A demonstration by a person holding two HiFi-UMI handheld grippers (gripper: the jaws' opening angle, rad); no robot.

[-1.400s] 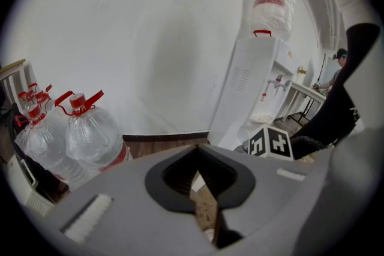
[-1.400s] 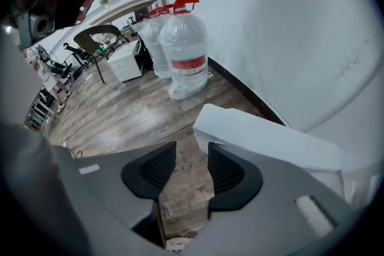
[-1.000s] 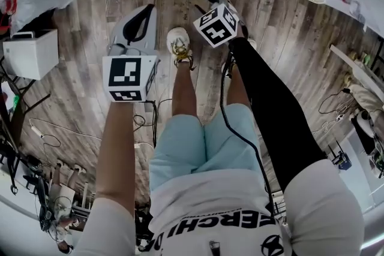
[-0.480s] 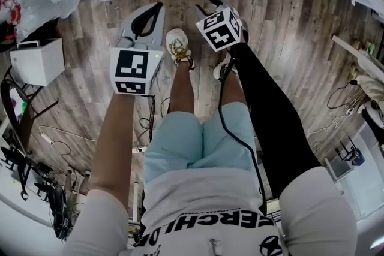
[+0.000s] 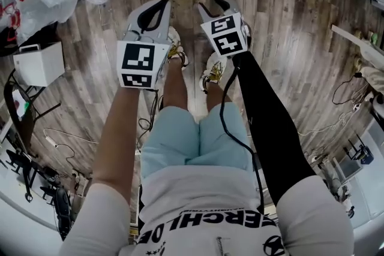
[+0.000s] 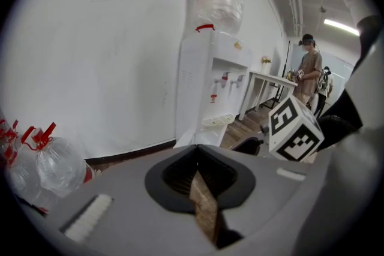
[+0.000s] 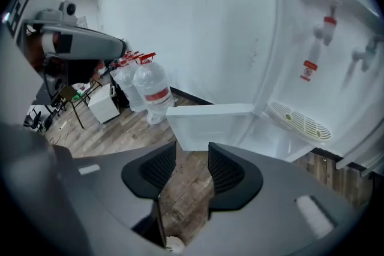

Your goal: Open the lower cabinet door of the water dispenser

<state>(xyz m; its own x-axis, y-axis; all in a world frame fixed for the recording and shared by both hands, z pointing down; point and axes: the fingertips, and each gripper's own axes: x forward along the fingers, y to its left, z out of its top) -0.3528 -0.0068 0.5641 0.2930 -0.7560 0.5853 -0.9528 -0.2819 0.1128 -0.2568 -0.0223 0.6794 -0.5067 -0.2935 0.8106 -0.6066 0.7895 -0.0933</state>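
Wooden floor [image 5: 288, 39] boards ran under everything, with a white wall behind. Against that wall stood the water dispenser [image 7: 324, 39]. Its lower cabinet door [image 7: 210, 123] stuck out from the body like a flat white slab, swung open, near the drip tray [image 7: 298, 120].

The right gripper [image 7: 186, 165] pointed at the door's edge from a little way off and did not touch it. Its jaws were apart, with only floor showing between them. The left gripper [image 6: 201, 171] was beside it, with its jaws pressed together on nothing.

Off to the side stood water bottles [image 7: 150, 87] with red tops, and a white box [image 5: 39, 63]. A black cable [image 5: 237, 135] hung along the person's right arm.
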